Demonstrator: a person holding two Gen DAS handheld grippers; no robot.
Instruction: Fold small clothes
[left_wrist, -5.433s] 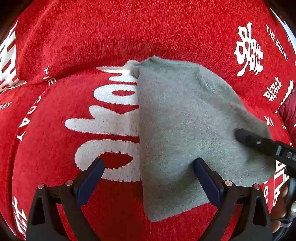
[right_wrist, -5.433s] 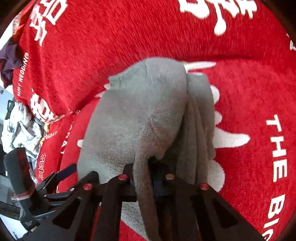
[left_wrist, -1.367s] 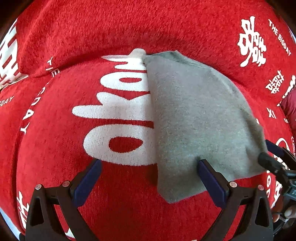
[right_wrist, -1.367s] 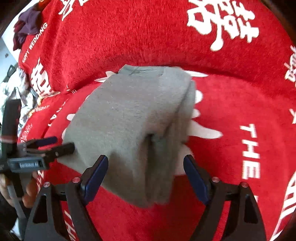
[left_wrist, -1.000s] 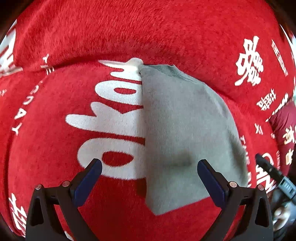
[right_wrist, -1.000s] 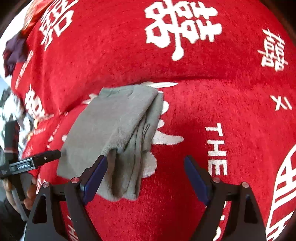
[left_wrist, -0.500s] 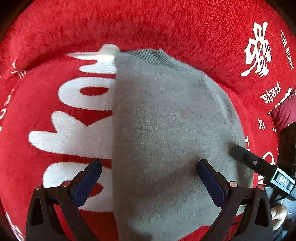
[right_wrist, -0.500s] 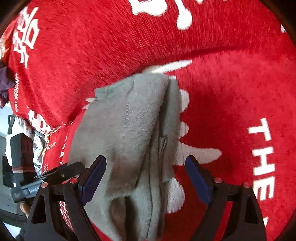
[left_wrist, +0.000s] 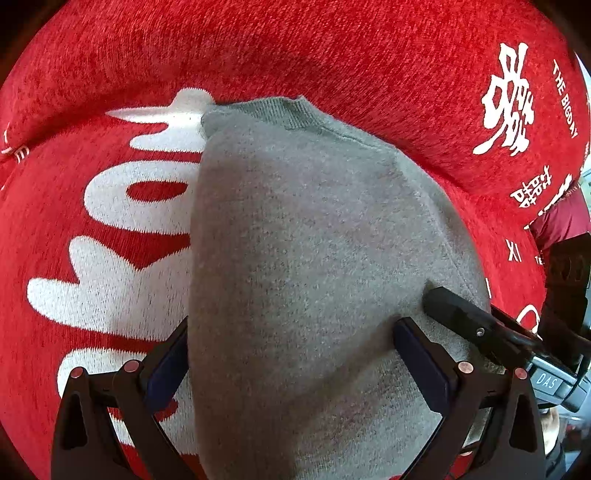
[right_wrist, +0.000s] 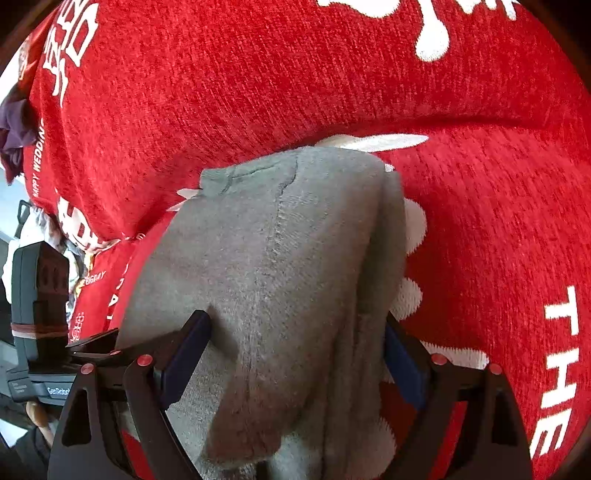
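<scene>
The left gripper (left_wrist: 291, 354) has its jaws wide apart, one on each side of the near end of the grey folded garment (left_wrist: 306, 266). They squeeze nothing. The right gripper (right_wrist: 295, 354) is spread wide too, and its blue pads (right_wrist: 186, 350) sit at the two sides of the thick stacked folds without clamping them.

The garment lies folded on a red fuzzy blanket (right_wrist: 258, 74) with big white letters. Its ribbed neck edge is at the far end, by the ridge in the blanket. In the left view, the tip of the right gripper rests on the cloth's right edge.

I think the fold is nearly done, and this step is patting or tidying it. Next, the jaws likely need to pinch the near end, or press it flat.

Both grippers tilt steeply down at the cloth from the near side.
</scene>
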